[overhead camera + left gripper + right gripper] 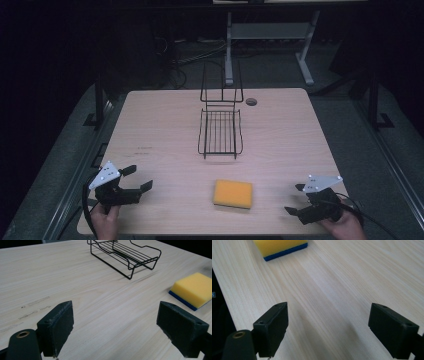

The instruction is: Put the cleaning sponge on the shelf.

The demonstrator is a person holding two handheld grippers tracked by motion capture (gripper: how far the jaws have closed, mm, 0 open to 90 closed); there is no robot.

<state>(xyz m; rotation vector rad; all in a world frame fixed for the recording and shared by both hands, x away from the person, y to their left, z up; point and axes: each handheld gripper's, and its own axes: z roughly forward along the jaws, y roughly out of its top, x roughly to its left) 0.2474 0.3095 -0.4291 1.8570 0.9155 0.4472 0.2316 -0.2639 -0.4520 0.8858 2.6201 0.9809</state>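
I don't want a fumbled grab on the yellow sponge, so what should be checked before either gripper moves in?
1. Left gripper jaws open wide, nothing between them: ok.
2. Right gripper jaws open wide, nothing between them: ok.
3. Yellow rectangular sponge with blue underside lies flat on the light wooden table, apart from both grippers: ok.
4. Bare table between each gripper and the sponge, nothing in the way: ok.
5. Black wire rack stands beyond the sponge, apart from it: ok.
6. Whether the sponge is dry or wet: cannot tell.

A black wire rack (220,131) stands mid-table (150,125), near a small round hole (251,101).
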